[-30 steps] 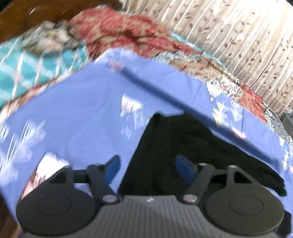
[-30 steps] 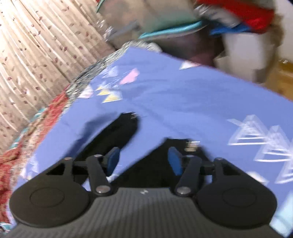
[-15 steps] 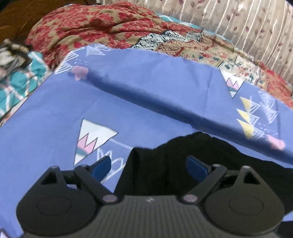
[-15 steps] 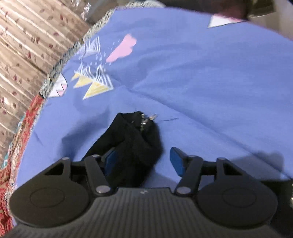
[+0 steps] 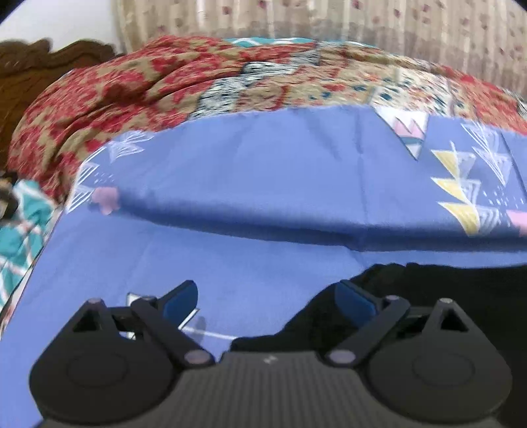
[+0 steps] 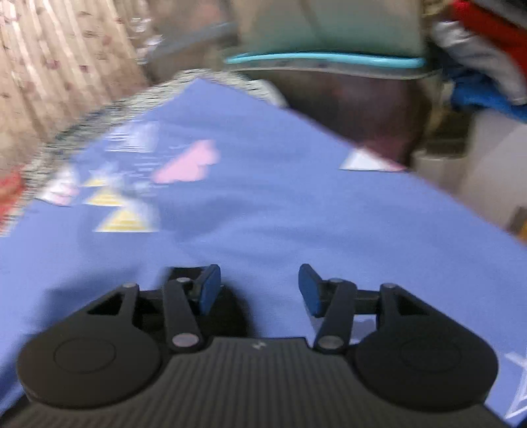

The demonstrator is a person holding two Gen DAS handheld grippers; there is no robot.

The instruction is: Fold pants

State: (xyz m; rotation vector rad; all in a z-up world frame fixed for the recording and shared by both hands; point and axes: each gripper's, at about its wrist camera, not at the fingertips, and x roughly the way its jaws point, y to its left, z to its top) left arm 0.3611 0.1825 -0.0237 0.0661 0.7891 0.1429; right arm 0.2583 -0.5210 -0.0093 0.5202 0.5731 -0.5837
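The black pants (image 5: 428, 296) are lying on the blue bedsheet (image 5: 263, 184), down in the lower right of the left wrist view, with one edge running under the right-hand finger of the left gripper (image 5: 268, 296). That gripper's jaws are spread wide and opening a touch more. Nothing is pinched: only a bit of the dark cloth's edge reaches in between the blue pads (image 5: 354, 298), and mostly it's bare sheet in there.

In the right wrist view a dark patch (image 6: 230, 312) shows just under the left finger of the right gripper (image 6: 260, 289). It looks like more of the pants, but the frame is blurry enough that I can't tell for sure. Those jaws are about halfway apart and opening, with only blue sheet showing in the gap, so no grip there either.

The sheet has little triangle prints, yellow (image 5: 461, 210) and pink ones. Behind it is a rumpled red patterned blanket (image 5: 131, 85), then a pleated curtain (image 5: 329, 16), with a carved wooden headboard (image 5: 39, 62) off to the left.

Containers: past the far corner of the sheet in the right view there's a tub-like thing with a teal rim (image 6: 322, 61). Too smeared to say what's in it.
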